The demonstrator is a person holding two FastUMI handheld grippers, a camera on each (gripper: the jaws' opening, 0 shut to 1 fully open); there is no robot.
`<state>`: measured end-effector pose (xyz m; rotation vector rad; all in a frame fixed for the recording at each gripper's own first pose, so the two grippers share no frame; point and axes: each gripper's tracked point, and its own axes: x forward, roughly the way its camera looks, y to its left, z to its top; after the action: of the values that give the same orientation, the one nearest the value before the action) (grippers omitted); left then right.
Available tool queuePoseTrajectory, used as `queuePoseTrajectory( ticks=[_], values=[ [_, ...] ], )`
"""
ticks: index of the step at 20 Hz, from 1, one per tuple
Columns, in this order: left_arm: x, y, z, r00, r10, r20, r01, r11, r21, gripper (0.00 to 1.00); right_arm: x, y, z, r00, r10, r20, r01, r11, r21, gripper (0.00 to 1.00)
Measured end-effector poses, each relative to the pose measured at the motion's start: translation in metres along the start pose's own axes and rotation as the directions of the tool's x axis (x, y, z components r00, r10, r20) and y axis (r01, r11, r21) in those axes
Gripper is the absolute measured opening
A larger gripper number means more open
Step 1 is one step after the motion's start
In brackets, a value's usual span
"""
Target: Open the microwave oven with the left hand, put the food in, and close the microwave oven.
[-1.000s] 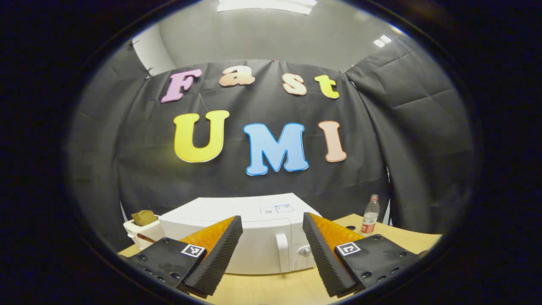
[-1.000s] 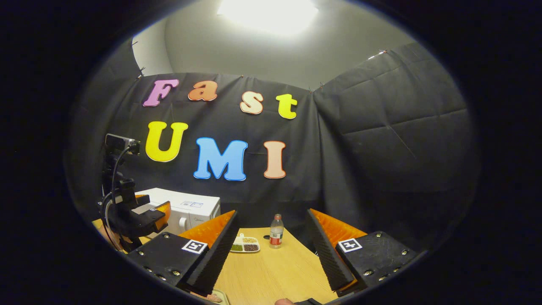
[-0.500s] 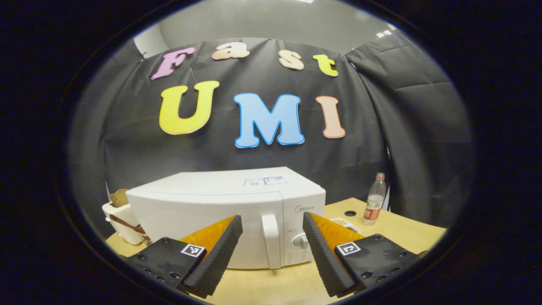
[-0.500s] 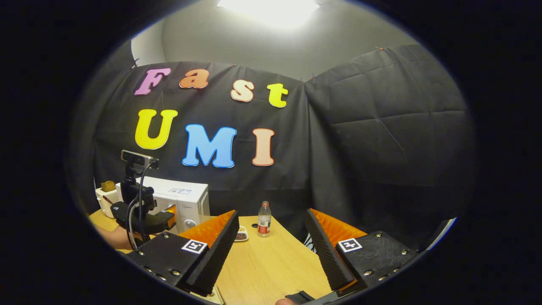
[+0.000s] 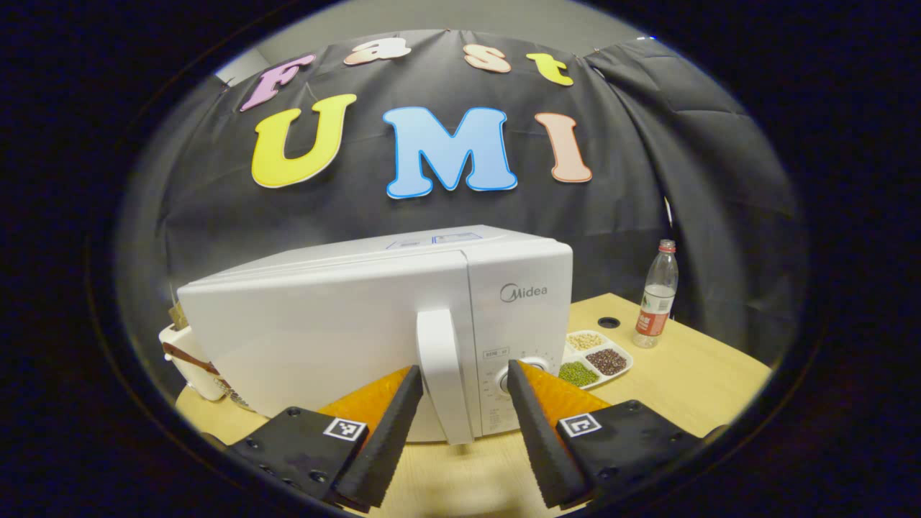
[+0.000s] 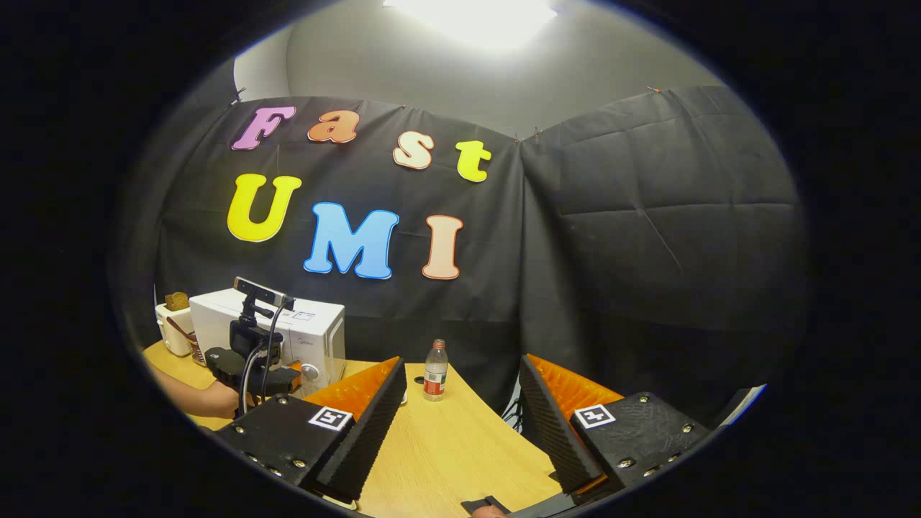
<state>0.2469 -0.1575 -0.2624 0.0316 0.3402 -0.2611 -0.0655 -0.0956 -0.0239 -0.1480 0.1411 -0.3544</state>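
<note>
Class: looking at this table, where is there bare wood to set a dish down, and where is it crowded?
Bare wood lies on the table in front of the bottle, between the right gripper fingers. It is crowded by the microwave: the left gripper at its handle, the divided dish beside it.

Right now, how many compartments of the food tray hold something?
3 on the tray right of the microwave: pale grains at the back, dark beans at right, green beans in front. The left gripper may hide more.

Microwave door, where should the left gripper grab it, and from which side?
Grip the upright white handle at the door's right edge, coming straight from the front. It stands proud of the microwave, and the left gripper already has open jaws either side.
</note>
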Motion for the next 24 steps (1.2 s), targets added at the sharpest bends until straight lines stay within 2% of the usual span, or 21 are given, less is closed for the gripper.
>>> queuePoseTrajectory(
  ticks=[5,6,9,11,14,18,20,22,24],
  values=[
    [0.006,0.012,-0.003,0.998,0.061,-0.007,-0.06,0.998,0.023,0.55,0.001,-0.009,0.001,1.0,0.001,0.002,-0.001,1.0,-0.01,0.96],
    [0.01,0.01,-0.004,0.998,0.059,-0.002,-0.059,0.998,0.011,0.39,0.001,-0.01,0.001,1.0,0.003,0.0,-0.003,1.0,-0.009,0.96],
    [0.005,0.011,-0.003,0.998,0.043,-0.041,-0.044,0.999,-0.032,0.33,0.002,-0.01,0.0,1.0,0.018,-0.003,-0.018,1.0,0.002,0.96],
    [0.005,0.011,-0.004,0.997,0.042,-0.064,-0.045,0.998,-0.044,0.22,0.003,-0.007,0.002,0.999,0.037,0.001,-0.037,0.999,0.01,0.96],
    [0.005,0.011,-0.004,0.996,0.033,-0.083,-0.04,0.996,-0.078,0.12,0.005,0.001,0.004,0.997,0.078,0.014,-0.078,0.997,0.013,0.96],
    [0.004,0.012,-0.004,0.995,0.039,-0.096,-0.049,0.994,-0.098,0.13,0.008,0.007,0.01,0.993,0.113,0.036,-0.113,0.994,0.004,0.96],
    [-0.013,0.012,-0.013,0.991,0.06,-0.119,-0.076,0.987,-0.14,0.1,0.011,0.007,0.012,0.992,0.122,0.042,-0.122,0.993,0.005,0.96],
    [-0.031,0.014,-0.01,0.997,0.056,-0.056,-0.063,0.991,-0.12,0.1,0.014,0.008,0.012,0.991,0.13,0.045,-0.13,0.991,0.013,0.96],
    [-0.047,0.016,-0.016,0.998,0.039,-0.058,-0.046,0.993,-0.108,0.1,0.017,0.017,0.009,0.986,0.164,0.038,-0.165,0.986,0.024,0.96]
  ],
)
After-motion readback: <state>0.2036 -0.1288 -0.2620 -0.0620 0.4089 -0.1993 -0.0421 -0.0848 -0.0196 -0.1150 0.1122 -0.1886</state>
